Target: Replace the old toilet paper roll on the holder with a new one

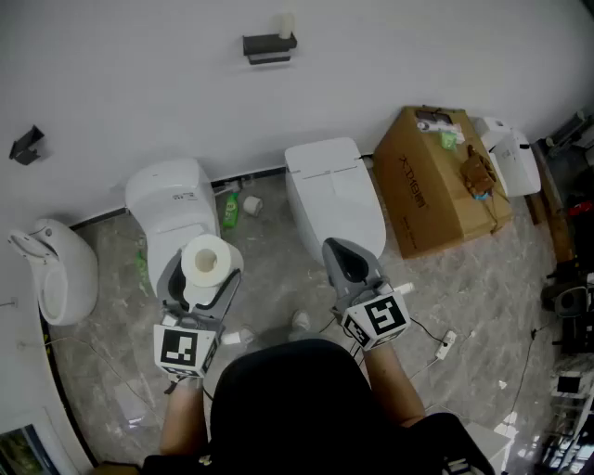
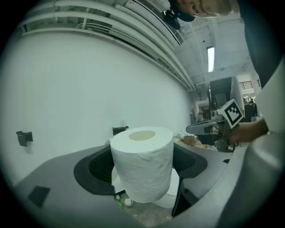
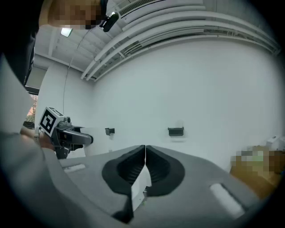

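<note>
A full white toilet paper roll (image 1: 206, 264) stands upright between the jaws of my left gripper (image 1: 200, 278), which is shut on it and holds it above the floor. In the left gripper view the roll (image 2: 142, 156) fills the gap between both dark pads. My right gripper (image 1: 348, 260) is level beside it, shut, with nothing in it; its pads meet in the right gripper view (image 3: 145, 149). The dark holder (image 1: 269, 44) is fixed high on the white wall, and a small pale roll (image 1: 286, 25) stands on it. Both grippers are well short of the holder (image 3: 176, 131).
Two white toilets (image 1: 172, 199) (image 1: 332, 190) stand on the marble floor below the holder. A cardboard box (image 1: 441, 176) sits at the right, a white fixture (image 1: 56, 269) at the left, a green bottle (image 1: 229, 211) between the toilets. A second wall bracket (image 1: 26, 144) is far left.
</note>
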